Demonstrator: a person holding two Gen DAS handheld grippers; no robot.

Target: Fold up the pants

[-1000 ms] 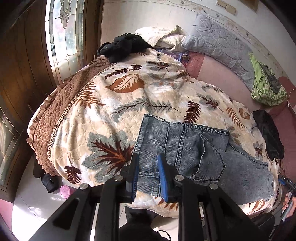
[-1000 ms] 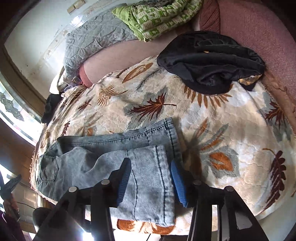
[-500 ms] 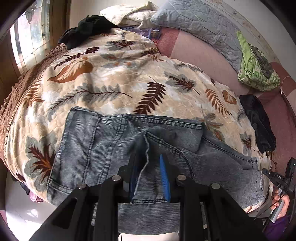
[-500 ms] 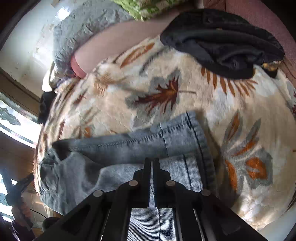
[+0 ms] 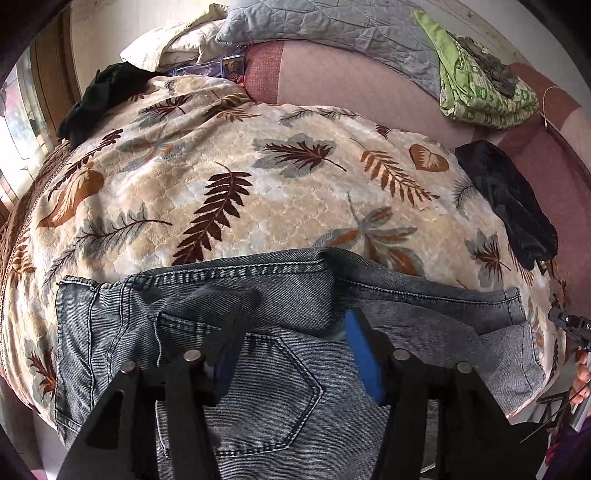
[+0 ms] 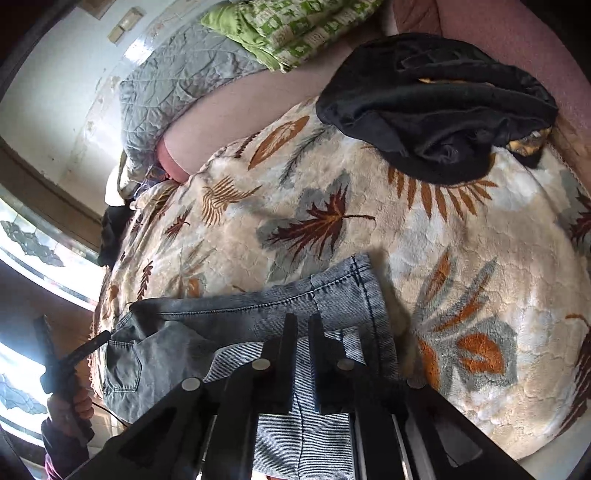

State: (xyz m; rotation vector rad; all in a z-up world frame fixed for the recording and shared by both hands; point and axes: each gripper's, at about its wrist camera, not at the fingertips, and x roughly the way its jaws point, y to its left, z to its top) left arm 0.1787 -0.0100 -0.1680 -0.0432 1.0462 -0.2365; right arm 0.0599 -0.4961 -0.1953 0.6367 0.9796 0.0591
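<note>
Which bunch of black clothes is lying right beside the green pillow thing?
The black garment on the right edge of the leaf blanket, just below the green quilt. The other black pile sits far left, by the window.

Left wrist view: pants (image 5: 280,354) lie across bottom of frame on blanket (image 5: 258,192). Dark garment (image 5: 513,206) at right edge of blanket, another dark garment (image 5: 99,96) upper left. Pillow (image 5: 332,26) along top, folded cloth (image 5: 480,92) upper right.

One jeans (image 5: 280,369) – two black garments (image 5: 513,206) – two grippers (image 5: 291,347).
</note>
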